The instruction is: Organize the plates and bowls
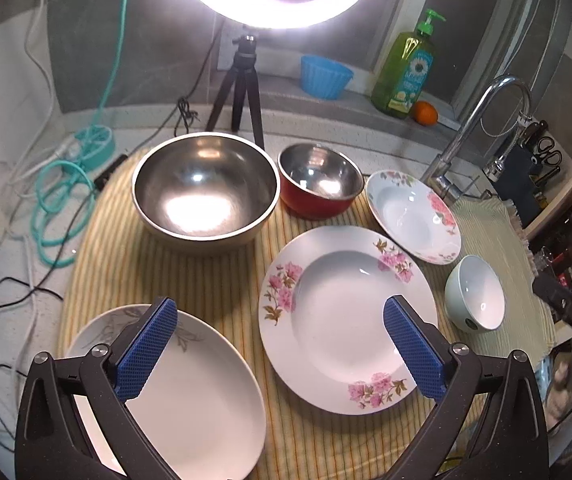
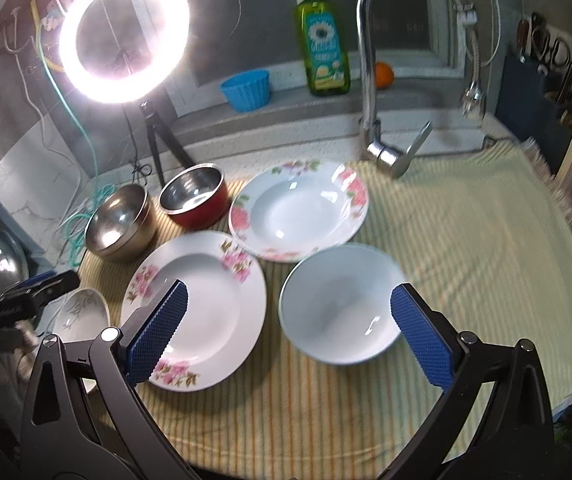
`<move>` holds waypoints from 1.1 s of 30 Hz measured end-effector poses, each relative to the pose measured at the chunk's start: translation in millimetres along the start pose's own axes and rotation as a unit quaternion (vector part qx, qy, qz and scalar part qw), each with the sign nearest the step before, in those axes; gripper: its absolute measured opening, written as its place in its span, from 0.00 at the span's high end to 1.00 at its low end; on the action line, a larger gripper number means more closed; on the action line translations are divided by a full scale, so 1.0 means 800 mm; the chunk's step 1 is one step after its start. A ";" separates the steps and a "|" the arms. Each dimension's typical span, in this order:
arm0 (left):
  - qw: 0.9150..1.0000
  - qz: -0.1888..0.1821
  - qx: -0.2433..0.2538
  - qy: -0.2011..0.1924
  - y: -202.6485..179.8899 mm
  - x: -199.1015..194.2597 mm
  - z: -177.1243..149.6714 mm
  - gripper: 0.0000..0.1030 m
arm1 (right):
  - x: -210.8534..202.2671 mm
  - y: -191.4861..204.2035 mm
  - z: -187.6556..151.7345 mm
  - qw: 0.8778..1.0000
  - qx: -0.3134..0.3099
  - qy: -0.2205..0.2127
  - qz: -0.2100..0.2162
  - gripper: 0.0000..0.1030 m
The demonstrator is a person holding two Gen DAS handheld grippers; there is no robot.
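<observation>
Left fingers: spread wide, empty, above the plates.
Right fingers: wide, empty, over the white bowl.
Plates: big floral, small floral, grey-leaf, all separate on the worktop cloth.
Bowls: steel, red, unstacked.
Progress: I judge nothing sorted yet.

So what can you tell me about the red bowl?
The red bowl is red outside and shiny metal inside, and it looks empty. It sits upright near the back of the striped cloth. The big steel bowl is close on one side and a flowered plate on the other; whether they touch is unclear. Neither tool is near it.
</observation>
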State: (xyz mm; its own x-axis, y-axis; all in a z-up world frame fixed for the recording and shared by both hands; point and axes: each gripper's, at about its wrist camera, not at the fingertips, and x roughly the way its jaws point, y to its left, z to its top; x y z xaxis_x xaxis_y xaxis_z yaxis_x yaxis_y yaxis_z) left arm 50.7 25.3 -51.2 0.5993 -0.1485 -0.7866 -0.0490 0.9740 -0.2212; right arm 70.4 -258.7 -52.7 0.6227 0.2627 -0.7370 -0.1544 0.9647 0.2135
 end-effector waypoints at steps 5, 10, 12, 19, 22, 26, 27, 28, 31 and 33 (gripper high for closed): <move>0.999 -0.017 0.011 0.029 0.000 0.029 0.005 0.14 | 0.024 0.008 -0.028 0.999 -0.007 0.046 0.023 0.10; 0.998 -0.032 0.013 0.057 0.004 0.057 0.010 0.29 | 0.050 0.011 -0.048 0.994 0.010 0.095 0.059 0.19; 0.997 -0.038 0.012 0.066 0.007 0.067 0.013 0.40 | 0.061 0.010 -0.054 0.992 0.016 0.109 0.068 0.28; 0.994 -0.053 0.003 0.092 0.015 0.091 0.017 0.47 | 0.084 0.007 -0.065 0.986 0.035 0.140 0.080 0.37; 0.993 -0.058 0.000 0.102 0.017 0.099 0.017 0.48 | 0.093 0.002 -0.066 0.983 0.052 0.149 0.088 0.41; 0.992 -0.060 0.001 0.111 0.016 0.108 0.018 0.51 | 0.104 0.000 -0.070 0.981 0.064 0.159 0.095 0.45; 0.992 -0.060 0.004 0.112 0.016 0.110 0.019 0.52 | 0.106 0.000 -0.070 0.980 0.066 0.162 0.097 0.45; 0.992 -0.059 0.005 0.113 0.015 0.112 0.019 0.52 | 0.108 0.001 -0.071 0.979 0.065 0.164 0.098 0.46; 0.991 -0.064 -0.001 0.120 0.017 0.120 0.021 0.55 | 0.113 0.004 -0.071 0.979 0.061 0.169 0.100 0.50; 0.990 -0.065 -0.006 0.124 0.019 0.124 0.021 0.56 | 0.115 0.004 -0.071 0.978 0.060 0.171 0.101 0.51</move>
State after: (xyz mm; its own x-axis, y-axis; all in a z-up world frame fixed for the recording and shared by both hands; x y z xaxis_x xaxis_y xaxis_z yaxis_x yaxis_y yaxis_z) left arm 123.2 28.6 -123.0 0.3868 -0.3113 -0.8680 0.0053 0.9420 -0.3355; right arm 83.8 -230.4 -156.4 0.2919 0.4591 -0.8391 -0.1442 0.8884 0.4359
